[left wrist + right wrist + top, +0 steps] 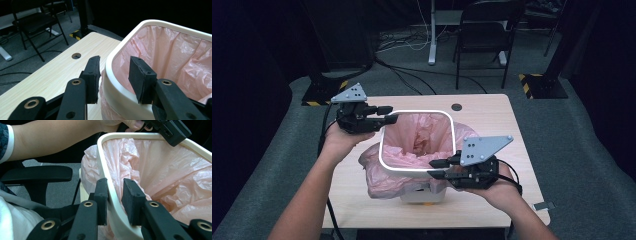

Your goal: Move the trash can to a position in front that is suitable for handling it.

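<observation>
straddling the white rim point(417, 114) of a small bin, both grippers sit on opposite corners of it. the left gripper point(388, 118) has one jaw outside the rim and one inside, with clear gaps on both sides, so it is partly open and grips nothing yet. the right gripper point(438, 169) straddles the near corner the same way; its jaws stand closer to the rim, the outer one about touching it, but a sliver of space shows on the inner side, so it does not look clamped either.

the bin point(424, 194) stands on a pale wooden bench point(492, 112), between the two grippers. a thin pink plastic bag point(422, 137) lines it: the bag hangs down inside, just beyond each inner jaw, and its loose edge spills out under the rim and bunches around the bin's outside, below the left gripper and beside the right one.

judging from this, the bag is already in the bin and the rim ring sits over it. what seems left is to close on the rim and either press it home or lift it off; which one cannot be told. a folding chair point(484, 30) stands on the floor past the bench.
</observation>
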Action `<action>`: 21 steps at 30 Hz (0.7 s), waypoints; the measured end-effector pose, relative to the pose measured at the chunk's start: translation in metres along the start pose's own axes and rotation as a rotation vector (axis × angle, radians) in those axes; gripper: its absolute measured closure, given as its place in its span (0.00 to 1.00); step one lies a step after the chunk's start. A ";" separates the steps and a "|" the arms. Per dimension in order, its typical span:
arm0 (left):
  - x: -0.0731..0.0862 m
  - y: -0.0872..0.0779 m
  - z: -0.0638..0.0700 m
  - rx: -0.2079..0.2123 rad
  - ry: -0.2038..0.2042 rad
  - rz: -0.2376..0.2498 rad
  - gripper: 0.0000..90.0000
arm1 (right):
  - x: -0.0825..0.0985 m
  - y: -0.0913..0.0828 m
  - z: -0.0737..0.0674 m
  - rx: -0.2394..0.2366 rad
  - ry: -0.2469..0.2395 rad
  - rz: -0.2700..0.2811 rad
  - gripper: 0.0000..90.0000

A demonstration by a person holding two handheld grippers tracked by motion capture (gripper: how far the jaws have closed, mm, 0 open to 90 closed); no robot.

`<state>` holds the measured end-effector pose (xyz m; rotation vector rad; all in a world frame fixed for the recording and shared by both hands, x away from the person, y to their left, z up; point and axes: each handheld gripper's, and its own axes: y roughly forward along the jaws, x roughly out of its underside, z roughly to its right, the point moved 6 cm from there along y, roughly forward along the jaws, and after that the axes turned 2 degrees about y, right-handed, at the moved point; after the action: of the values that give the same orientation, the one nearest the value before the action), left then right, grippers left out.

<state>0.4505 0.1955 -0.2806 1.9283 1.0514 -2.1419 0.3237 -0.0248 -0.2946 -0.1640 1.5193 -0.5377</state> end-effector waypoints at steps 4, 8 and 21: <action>0.000 0.002 0.000 0.006 0.003 -0.005 0.68 | 0.000 0.002 0.000 -0.004 -0.002 -0.005 0.81; 0.000 0.005 0.001 0.015 0.008 -0.011 0.68 | 0.000 0.006 0.000 -0.008 -0.005 -0.014 0.80; 0.002 0.011 -0.001 0.019 0.014 -0.038 0.72 | 0.001 0.013 -0.001 -0.022 -0.021 -0.047 0.82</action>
<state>0.4558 0.1882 -0.2876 1.9494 1.0836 -2.1689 0.3256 -0.0135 -0.3018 -0.2227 1.5042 -0.5554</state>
